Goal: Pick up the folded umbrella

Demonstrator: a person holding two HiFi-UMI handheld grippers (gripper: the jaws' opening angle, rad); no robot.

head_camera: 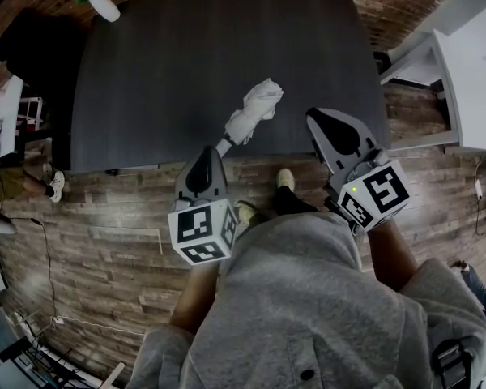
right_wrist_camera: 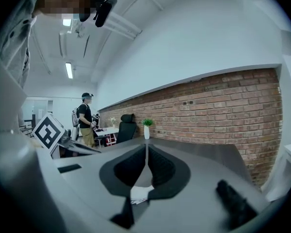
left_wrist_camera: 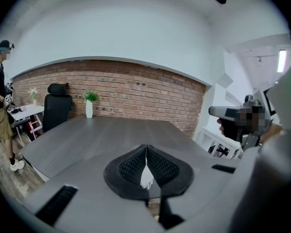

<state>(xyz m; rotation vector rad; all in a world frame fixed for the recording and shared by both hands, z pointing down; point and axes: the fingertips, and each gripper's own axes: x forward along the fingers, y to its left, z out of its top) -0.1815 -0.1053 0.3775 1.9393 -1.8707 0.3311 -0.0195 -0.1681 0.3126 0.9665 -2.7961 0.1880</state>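
Note:
The folded white umbrella (head_camera: 255, 110) lies on the dark table (head_camera: 186, 63) near its front edge, with its handle end pointing at my left gripper (head_camera: 215, 149). That gripper is shut, its tips just short of the handle. In the left gripper view a sliver of the white umbrella (left_wrist_camera: 146, 176) shows through the slit under the closed jaws of the left gripper (left_wrist_camera: 146, 147). My right gripper (head_camera: 312, 113) hovers over the table edge to the umbrella's right, jaws together and holding nothing. In the right gripper view a bit of the white umbrella (right_wrist_camera: 140, 194) shows low beneath the right gripper (right_wrist_camera: 146, 144).
A white vase with a green plant (head_camera: 104, 5) stands at the table's far left corner. A black office chair (left_wrist_camera: 56, 108) is at the table's left end, and a person (left_wrist_camera: 0, 106) stands beyond it. White furniture (head_camera: 462, 79) is at the right. A brick wall runs behind the table.

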